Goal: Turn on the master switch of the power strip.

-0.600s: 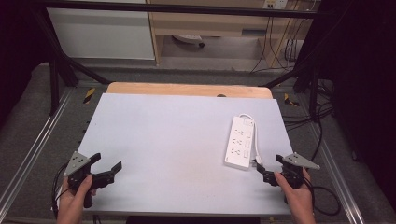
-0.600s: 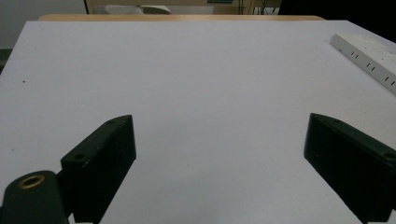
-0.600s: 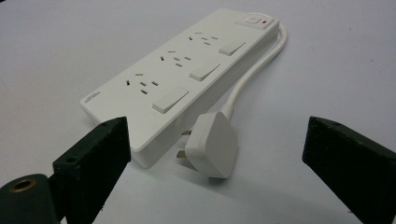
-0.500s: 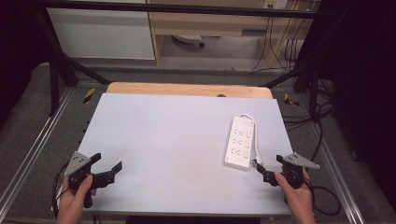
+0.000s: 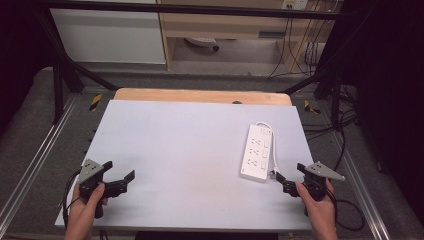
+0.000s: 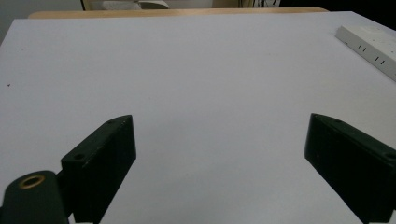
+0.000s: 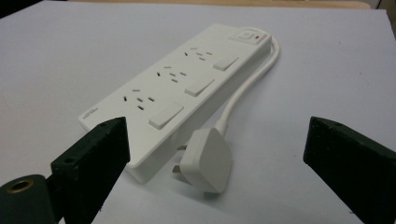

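Two tongs rest at the near edge of the tabletop [image 5: 190, 150], both spread wide and holding nothing: left tongs [image 5: 121, 179], right tongs [image 5: 287, 176]. Just beyond the right tongs lies a white power strip [image 5: 257, 152]. The right gripper view adds its plug [image 7: 206, 160] (cord looped back alongside), lying beside the strip's near end.

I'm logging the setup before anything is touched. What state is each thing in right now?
Power strip: flat on the table, sockets up, nothing plugged in.
Plug: lying loose beside the strip's near end, cord attached.
Left gripper: open, holding nothing.
Right gripper: open, holding nothing, aimed at the plug.
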The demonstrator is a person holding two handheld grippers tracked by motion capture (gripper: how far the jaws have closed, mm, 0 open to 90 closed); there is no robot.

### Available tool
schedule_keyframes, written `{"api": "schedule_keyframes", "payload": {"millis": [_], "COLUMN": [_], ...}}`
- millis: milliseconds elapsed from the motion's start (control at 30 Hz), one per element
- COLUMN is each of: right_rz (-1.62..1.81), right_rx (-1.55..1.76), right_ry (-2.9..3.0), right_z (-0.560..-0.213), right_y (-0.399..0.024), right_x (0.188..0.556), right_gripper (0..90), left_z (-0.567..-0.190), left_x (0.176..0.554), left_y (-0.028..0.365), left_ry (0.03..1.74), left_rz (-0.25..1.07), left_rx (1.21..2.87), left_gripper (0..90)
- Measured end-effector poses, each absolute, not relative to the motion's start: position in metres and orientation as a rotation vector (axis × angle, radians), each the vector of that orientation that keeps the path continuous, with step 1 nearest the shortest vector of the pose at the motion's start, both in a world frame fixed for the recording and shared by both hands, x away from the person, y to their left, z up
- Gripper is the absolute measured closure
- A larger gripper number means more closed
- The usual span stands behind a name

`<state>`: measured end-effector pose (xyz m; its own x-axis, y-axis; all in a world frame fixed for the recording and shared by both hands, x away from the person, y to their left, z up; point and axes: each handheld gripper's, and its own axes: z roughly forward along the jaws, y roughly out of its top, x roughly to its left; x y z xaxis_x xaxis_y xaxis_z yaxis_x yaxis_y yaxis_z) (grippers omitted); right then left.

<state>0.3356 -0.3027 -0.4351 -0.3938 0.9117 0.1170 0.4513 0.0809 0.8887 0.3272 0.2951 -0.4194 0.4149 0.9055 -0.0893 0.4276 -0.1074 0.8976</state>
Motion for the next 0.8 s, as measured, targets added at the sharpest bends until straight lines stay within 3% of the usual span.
{"api": "schedule_keyframes", "payload": {"millis": [400,800], "right_rz": [1.314,1.355], "right_rx": [1.258,1.293], "right_ry": [1.874,1.893], "right_z": [-0.409,-0.390], "right_y": [-0.296,-0.292], "right_x": [0.348,0.368], "right_gripper": [9.6,3.1], "left_z": [-0.419,-0.421], "left_x": [0.345,0.338], "left_y": [0.295,0.296], "left_ry": [1.183,1.181], "left_rz": [0.630,0.619], "left_rx": [1.664,1.703], "left_gripper": [9.8,9.6]}}
